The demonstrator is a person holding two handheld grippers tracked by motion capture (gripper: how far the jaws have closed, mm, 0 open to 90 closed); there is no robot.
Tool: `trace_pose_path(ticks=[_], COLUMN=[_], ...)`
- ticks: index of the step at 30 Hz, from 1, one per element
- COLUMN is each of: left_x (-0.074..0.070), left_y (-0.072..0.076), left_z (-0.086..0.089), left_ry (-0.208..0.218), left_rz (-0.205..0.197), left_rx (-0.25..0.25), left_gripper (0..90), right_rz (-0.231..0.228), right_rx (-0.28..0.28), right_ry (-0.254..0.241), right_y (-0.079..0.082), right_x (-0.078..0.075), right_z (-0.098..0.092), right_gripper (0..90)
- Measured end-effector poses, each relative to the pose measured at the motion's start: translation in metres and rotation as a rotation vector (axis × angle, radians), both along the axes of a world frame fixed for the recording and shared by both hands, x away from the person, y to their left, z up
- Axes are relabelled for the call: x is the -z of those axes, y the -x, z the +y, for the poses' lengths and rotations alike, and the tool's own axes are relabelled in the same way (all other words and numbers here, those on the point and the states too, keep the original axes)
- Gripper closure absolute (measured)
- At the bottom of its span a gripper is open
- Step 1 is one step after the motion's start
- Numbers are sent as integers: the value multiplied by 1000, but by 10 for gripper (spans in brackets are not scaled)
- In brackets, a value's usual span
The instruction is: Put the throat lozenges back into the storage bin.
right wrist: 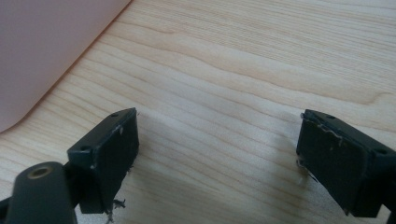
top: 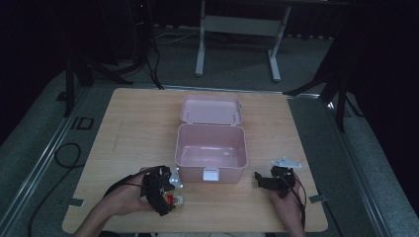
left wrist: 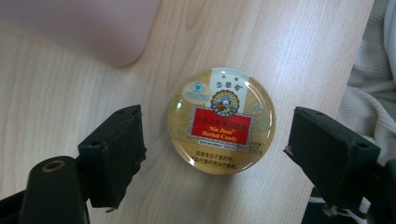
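Note:
A round golden candy tin [left wrist: 222,121] with a red label lies flat on the wooden table [top: 133,133], near its front edge [top: 176,201]. My left gripper [left wrist: 217,125] stands open over it, one jaw on each side, with a gap between each pad and the tin. In the high view the left gripper [top: 165,197] points down at the tin from a person's hand. The right gripper [top: 262,180] rests at the front right, open, with bare wood between its jaws [right wrist: 217,135].
A pink plastic box [top: 197,174] sits at the table's middle with its lid [top: 211,109] hinged back; its inside looks bare. Its corner shows in the left gripper view [left wrist: 84,28] and the right gripper view [right wrist: 42,51]. Pale cloth [left wrist: 369,93] lies past the table edge.

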State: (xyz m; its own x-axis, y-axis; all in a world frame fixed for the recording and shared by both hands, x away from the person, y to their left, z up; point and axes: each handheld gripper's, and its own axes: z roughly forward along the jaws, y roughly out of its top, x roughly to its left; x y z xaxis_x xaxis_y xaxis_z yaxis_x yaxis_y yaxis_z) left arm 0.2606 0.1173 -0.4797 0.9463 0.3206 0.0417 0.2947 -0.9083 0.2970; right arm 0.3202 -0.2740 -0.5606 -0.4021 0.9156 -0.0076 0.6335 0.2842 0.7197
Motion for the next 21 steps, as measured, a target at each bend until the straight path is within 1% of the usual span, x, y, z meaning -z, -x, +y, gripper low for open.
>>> trace_pose_path(ticks=[2,7,9,13,14,16,17,21], left_x=[1,7,8,10,11,12,13,16], left_y=[0,-1,-1,-1,-1,-1,-1,-1], left_z=[-1,-7,-9,-13,-15,-16,-18,-21], left_ry=[-3,-26,-37,-52,-68,-73,-90,-119], left_rz=[5,32,36,38,35,34,30,26], left_rx=[4,27,38,45,50,53,62,78], left_gripper=[187,185,185,183,177,177,172,158], right_rz=[0,0,1,0,0,1,0,0], right_rx=[0,0,1,0,0,1,0,0], right_ry=[0,0,-1,0,0,-1,-1,-1], right_y=[0,0,0,0,0,0,0,0], right_x=[0,0,0,0,0,0,0,0], right_z=[0,0,0,0,0,0,0,0], right_gripper=[128,128,129,128,128,128,128,128])
